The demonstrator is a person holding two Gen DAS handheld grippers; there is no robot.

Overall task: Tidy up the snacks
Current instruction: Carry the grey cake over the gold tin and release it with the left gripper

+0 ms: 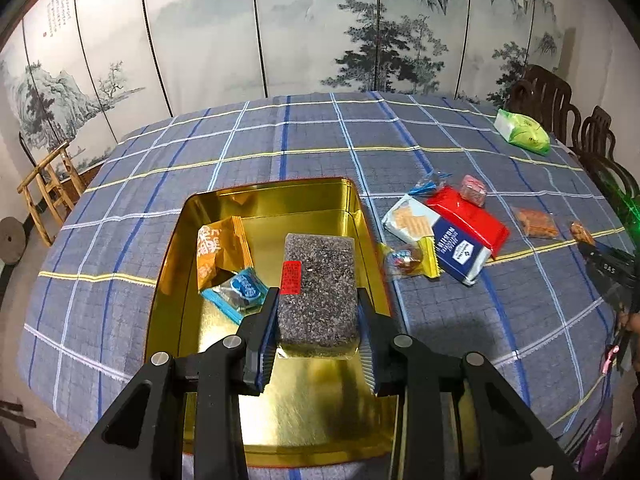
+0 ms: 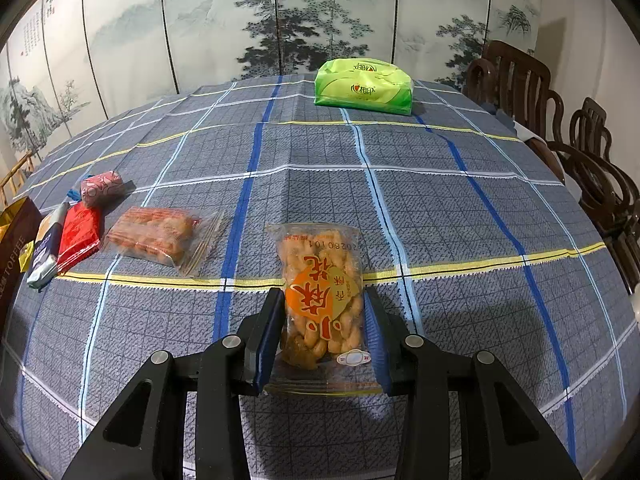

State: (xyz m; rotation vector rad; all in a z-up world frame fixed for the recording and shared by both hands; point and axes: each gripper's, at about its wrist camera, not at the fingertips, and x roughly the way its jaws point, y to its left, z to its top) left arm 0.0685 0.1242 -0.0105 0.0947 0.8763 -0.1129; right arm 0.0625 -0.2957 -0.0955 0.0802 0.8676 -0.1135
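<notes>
A gold tin (image 1: 200,216) lies open on the checked tablecloth. In it lie an orange packet (image 1: 218,252) and a blue wrapped biscuit (image 1: 238,292). My left gripper (image 1: 318,316) is shut on a dark speckled sesame bar (image 1: 318,288) with a red label, held over the tin. My right gripper (image 2: 324,324) stands around a clear bag of fried dough twists (image 2: 322,292) lying on the cloth, fingers at its sides. Loose snacks lie right of the tin: a red pack (image 1: 468,216), a blue pack (image 1: 460,252), a white cracker pack (image 1: 408,216), a pink sweet (image 1: 474,190).
A second bag of twists (image 2: 154,236) lies left of the right gripper, with the red pack (image 2: 80,232) and pink sweet (image 2: 102,186) beyond. A green tissue pack (image 2: 364,86) sits at the far edge. Wooden chairs (image 2: 560,132) stand at the right. A painted screen stands behind.
</notes>
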